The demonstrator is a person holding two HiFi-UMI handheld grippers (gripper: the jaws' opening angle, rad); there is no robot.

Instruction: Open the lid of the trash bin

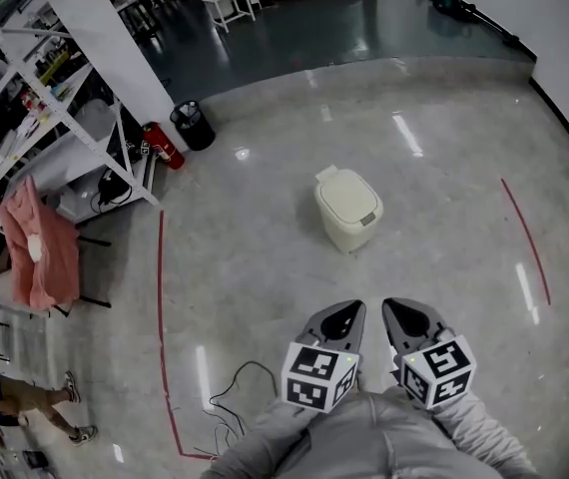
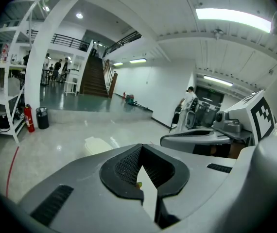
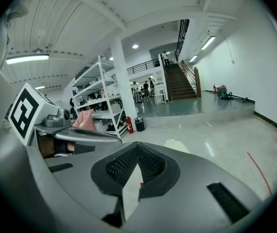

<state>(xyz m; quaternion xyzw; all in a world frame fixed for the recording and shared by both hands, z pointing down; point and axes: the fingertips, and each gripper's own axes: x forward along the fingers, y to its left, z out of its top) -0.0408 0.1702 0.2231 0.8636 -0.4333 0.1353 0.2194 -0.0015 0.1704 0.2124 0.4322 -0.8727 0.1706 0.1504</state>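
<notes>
A cream trash bin (image 1: 347,208) stands alone on the polished floor, its lid down, with a grey latch on its near right edge. It is also partly seen beyond the jaws in the left gripper view (image 2: 98,145) and the right gripper view (image 3: 176,145). My left gripper (image 1: 352,309) and right gripper (image 1: 394,307) are held side by side close to my body, well short of the bin. Both are shut with nothing between the jaws, whose tips meet in the left gripper's (image 2: 141,147) and the right gripper's (image 3: 137,144) own views.
White shelving (image 1: 55,118) with a pink cloth (image 1: 35,247) lines the left. A black waste bin (image 1: 194,126) and a red fire extinguisher (image 1: 164,145) stand by a pillar. Red tape (image 1: 162,297) marks the floor, a black cable (image 1: 233,392) lies near my feet, a person (image 1: 15,402) stands at the far left.
</notes>
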